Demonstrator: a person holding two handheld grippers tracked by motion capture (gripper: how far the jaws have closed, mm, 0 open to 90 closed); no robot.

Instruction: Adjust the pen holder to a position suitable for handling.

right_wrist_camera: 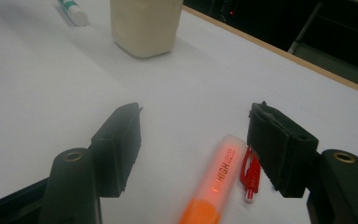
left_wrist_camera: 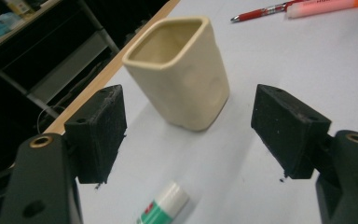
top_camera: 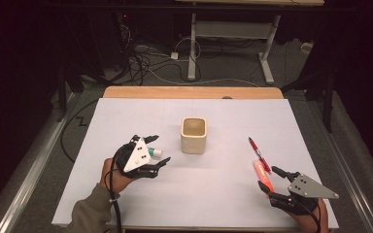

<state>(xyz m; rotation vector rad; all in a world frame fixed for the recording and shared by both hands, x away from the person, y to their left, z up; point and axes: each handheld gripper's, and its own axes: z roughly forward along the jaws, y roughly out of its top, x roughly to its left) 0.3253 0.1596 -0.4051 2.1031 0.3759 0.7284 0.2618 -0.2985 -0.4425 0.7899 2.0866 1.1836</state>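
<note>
A cream square cup [top_camera: 194, 135] stands upright mid-table; it also appears as the cup [left_wrist_camera: 179, 72] ahead of the left jaws and the cup [right_wrist_camera: 144, 25] far off. My left gripper [top_camera: 158, 149] is open, with a green-and-white glue stick [top_camera: 155, 153] lying between its jaws; the glue stick [left_wrist_camera: 165, 205] lies on the table below them. My right gripper [top_camera: 267, 177] is open around an orange highlighter [top_camera: 263, 175], seen as the highlighter [right_wrist_camera: 216, 182] between its jaws. A red pen [top_camera: 259, 154] lies beside it, the pen [right_wrist_camera: 250, 175] partly under the right jaw.
The white table cover [top_camera: 223, 194] lies over a wooden tabletop edge [top_camera: 189, 92] at the back. Beyond it are desk legs [top_camera: 192, 48] and cables [top_camera: 141, 58] on the floor. A person's sleeve [top_camera: 90, 213] enters at bottom left.
</note>
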